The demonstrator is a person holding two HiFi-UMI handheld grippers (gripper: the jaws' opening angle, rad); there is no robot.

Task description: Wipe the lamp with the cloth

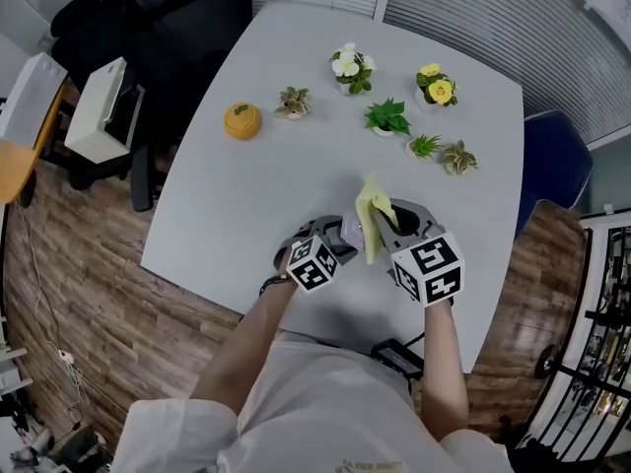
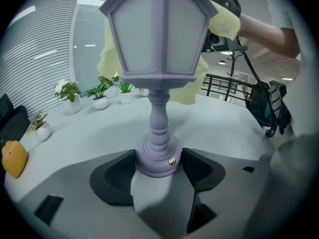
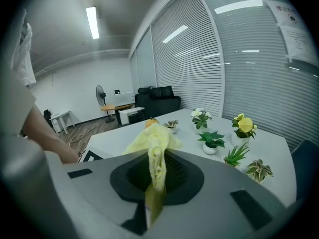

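Note:
A lilac lantern-style lamp (image 2: 157, 49) stands upright on the grey table (image 1: 246, 215). My left gripper (image 2: 157, 172) is shut on its round base, one black pad against each side. In the head view the lamp (image 1: 351, 231) shows as a lilac patch between the two grippers. My right gripper (image 3: 155, 176) is shut on a yellow cloth (image 3: 154, 148), which sticks up out of the jaws. In the left gripper view the cloth (image 2: 227, 21) hangs against the far side and upper right corner of the lamp's head. From above, the cloth (image 1: 373, 215) rises beside the right gripper (image 1: 394, 227), just right of the left gripper (image 1: 330, 246).
Several small potted plants (image 1: 386, 116) and an orange pumpkin-shaped ornament (image 1: 242, 120) stand on the far half of the table. A black chair (image 1: 187, 18) and a white box (image 1: 99, 106) are at the left, a blue chair (image 1: 552, 161) at the right edge.

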